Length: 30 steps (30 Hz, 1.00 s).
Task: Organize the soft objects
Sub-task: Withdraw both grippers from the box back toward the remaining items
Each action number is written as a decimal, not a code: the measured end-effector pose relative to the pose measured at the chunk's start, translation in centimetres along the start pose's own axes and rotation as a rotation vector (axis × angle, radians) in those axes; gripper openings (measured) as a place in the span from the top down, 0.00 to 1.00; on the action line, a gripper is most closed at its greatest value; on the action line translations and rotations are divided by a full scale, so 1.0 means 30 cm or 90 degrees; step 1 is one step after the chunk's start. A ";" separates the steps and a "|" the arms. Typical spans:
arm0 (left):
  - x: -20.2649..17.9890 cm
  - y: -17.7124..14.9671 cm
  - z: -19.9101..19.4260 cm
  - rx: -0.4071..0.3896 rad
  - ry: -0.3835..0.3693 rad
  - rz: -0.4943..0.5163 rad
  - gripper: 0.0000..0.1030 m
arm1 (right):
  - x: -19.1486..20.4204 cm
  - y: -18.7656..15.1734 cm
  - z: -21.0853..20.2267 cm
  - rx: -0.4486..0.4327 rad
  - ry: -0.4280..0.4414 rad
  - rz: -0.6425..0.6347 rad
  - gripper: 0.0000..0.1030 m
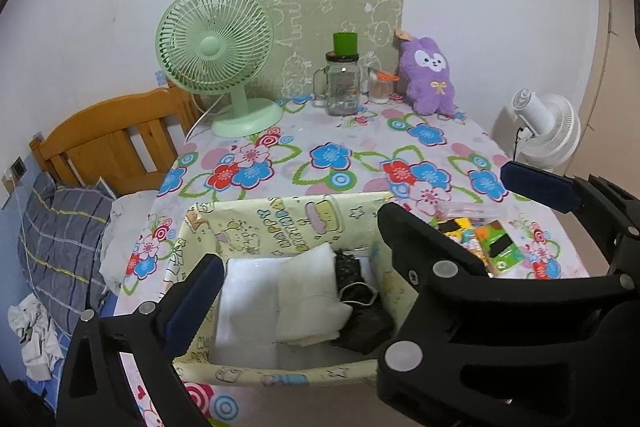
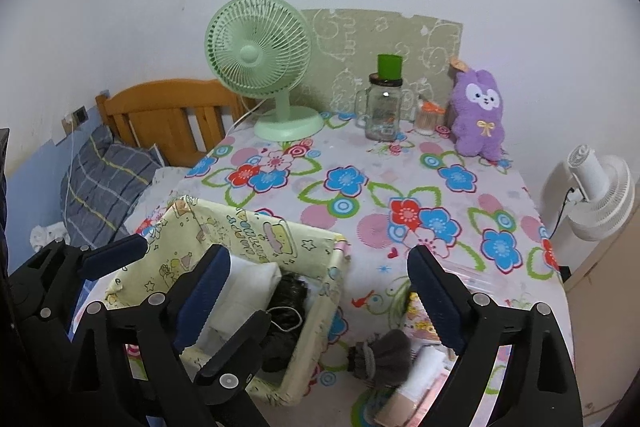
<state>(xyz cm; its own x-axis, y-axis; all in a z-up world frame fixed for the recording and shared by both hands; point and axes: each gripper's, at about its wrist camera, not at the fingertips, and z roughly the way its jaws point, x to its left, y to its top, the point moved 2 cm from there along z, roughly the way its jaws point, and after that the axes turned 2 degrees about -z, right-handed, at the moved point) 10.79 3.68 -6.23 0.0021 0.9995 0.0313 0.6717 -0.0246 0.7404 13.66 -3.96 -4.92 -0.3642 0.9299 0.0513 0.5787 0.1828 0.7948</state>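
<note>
Both grippers stand wide and empty: left gripper (image 1: 304, 281) over the fabric bin (image 1: 280, 223), right gripper (image 2: 320, 291) beside it. White folded cloth (image 1: 308, 291) and dark bundle (image 1: 360, 311) lie inside; a grey sock (image 2: 380, 353) waits on the table (image 2: 360, 163). Risk: a jaw snagging the bin's soft rim and tipping it. Bin print reads "HAPPY BIRTHDAY", partly legible.

My counter (image 2: 360, 163) wears white cloth with blue, red and pink flowers. The box (image 2: 256, 227) is pale yellow with cartoon prints, the fan (image 2: 260, 55) mint green, the plush toy (image 2: 480, 111) purple, the pillow (image 2: 104, 183) grey plaid.
</note>
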 end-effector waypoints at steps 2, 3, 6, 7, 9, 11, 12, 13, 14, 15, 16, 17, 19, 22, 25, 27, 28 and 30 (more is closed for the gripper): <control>-0.014 -0.001 -0.011 -0.004 -0.006 0.001 0.00 | -0.016 -0.005 -0.024 -0.007 -0.010 0.005 0.07; -0.024 -0.001 -0.020 -0.007 -0.010 0.002 0.00 | -0.024 -0.007 -0.033 -0.010 -0.012 0.007 0.06; -0.052 0.000 -0.031 -0.013 -0.012 0.003 0.00 | -0.046 -0.018 -0.065 -0.022 -0.019 0.015 0.06; -0.060 -0.001 -0.036 -0.014 -0.013 0.005 0.00 | -0.053 -0.021 -0.073 -0.025 -0.021 0.017 0.06; -0.079 -0.005 -0.043 -0.016 -0.014 0.009 0.00 | -0.064 -0.029 -0.090 -0.027 -0.027 0.019 0.06; -0.102 -0.008 -0.051 -0.019 -0.015 0.014 0.00 | -0.082 -0.038 -0.109 -0.032 -0.034 0.020 0.06; -0.114 -0.009 -0.055 -0.021 -0.016 0.016 0.00 | -0.088 -0.042 -0.115 -0.034 -0.036 0.021 0.05; -0.125 -0.011 -0.060 -0.024 -0.017 0.019 0.00 | -0.094 -0.047 -0.125 -0.037 -0.040 0.022 0.05; -0.135 -0.012 -0.064 -0.027 -0.018 0.022 0.00 | -0.102 -0.052 -0.134 -0.040 -0.044 0.023 0.05; -0.146 -0.014 -0.068 -0.030 -0.020 0.025 0.00 | -0.112 -0.058 -0.145 -0.045 -0.050 0.026 0.03; -0.156 -0.016 -0.070 -0.032 -0.021 0.028 0.00 | -0.121 -0.061 -0.152 -0.048 -0.055 0.028 0.03; -0.168 -0.018 -0.072 -0.034 -0.023 0.031 0.00 | -0.130 -0.067 -0.162 -0.052 -0.060 0.030 0.02; -0.192 -0.021 -0.075 -0.038 -0.029 0.038 0.00 | -0.145 -0.077 -0.179 -0.061 -0.068 0.031 0.00; -0.226 -0.027 -0.080 -0.046 -0.036 0.043 0.00 | -0.172 -0.092 -0.203 -0.071 -0.081 0.031 0.00; -0.258 -0.031 -0.082 -0.053 -0.043 0.045 0.00 | -0.203 -0.112 -0.218 -0.073 -0.088 0.040 0.00; -0.276 -0.035 -0.081 -0.055 -0.048 0.046 0.00 | -0.220 -0.124 -0.224 -0.071 -0.090 0.047 0.00; -0.285 -0.037 -0.077 -0.055 -0.050 0.047 0.00 | -0.230 -0.131 -0.226 -0.069 -0.090 0.052 0.00; -0.304 -0.041 -0.068 -0.051 -0.056 0.050 0.00 | -0.250 -0.143 -0.224 -0.063 -0.090 0.060 0.00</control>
<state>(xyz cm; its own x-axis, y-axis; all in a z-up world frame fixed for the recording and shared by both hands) 8.44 -5.44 -6.06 0.1189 0.9923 0.0346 0.6055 -0.1001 0.7895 9.00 -13.87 -4.64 -0.2012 0.9784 0.0478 0.5282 0.0672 0.8465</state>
